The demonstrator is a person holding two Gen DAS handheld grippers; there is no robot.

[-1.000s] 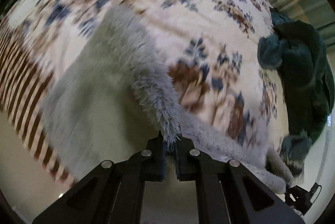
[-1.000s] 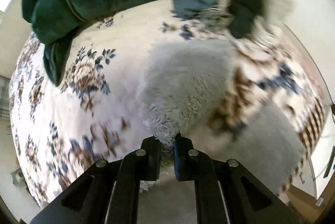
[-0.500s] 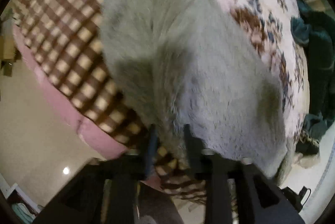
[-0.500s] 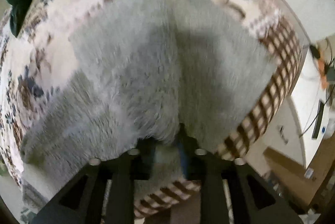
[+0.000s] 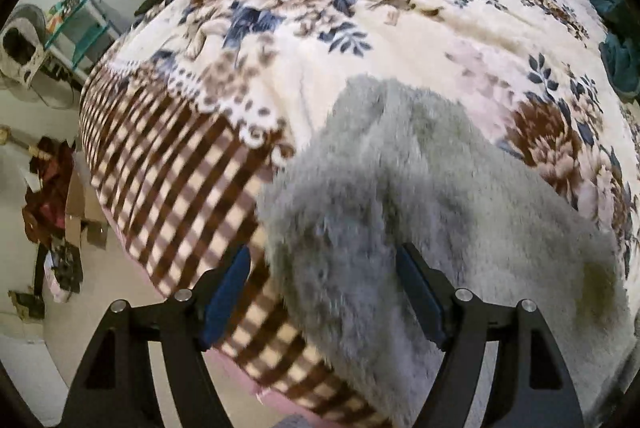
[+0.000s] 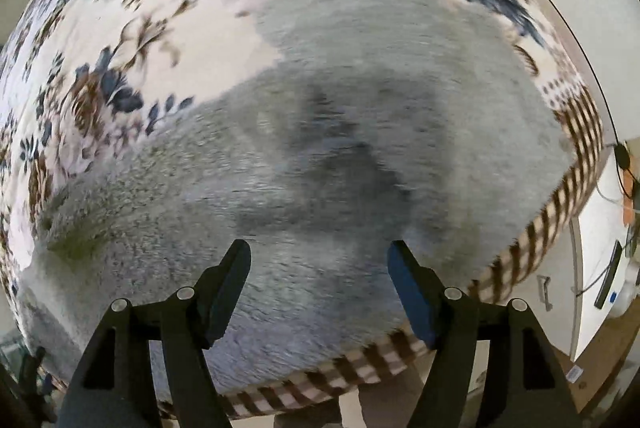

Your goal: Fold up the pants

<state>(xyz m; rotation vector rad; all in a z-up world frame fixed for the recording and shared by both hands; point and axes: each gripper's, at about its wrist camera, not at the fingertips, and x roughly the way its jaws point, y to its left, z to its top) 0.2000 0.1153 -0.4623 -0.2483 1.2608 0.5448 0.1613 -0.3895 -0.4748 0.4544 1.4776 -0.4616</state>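
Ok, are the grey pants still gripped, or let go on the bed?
Let go. The grey pants lie on the floral blanket; both grippers, left and right, have just opened.

I see fluffy grey pants [image 5: 420, 212] on a cream blanket [image 5: 400, 8] printed with brown and navy flowers, its border [image 5: 172, 188] checked brown and cream with a pink edge. My grippers are black with blue pads [image 6: 408, 292]. Dark teal clothes [image 5: 620, 64] sit at one side

A home bedroom: a bed under a floral blanket [image 5: 400, 28], a cluttered shelf rack [image 5: 80, 24] beside it.
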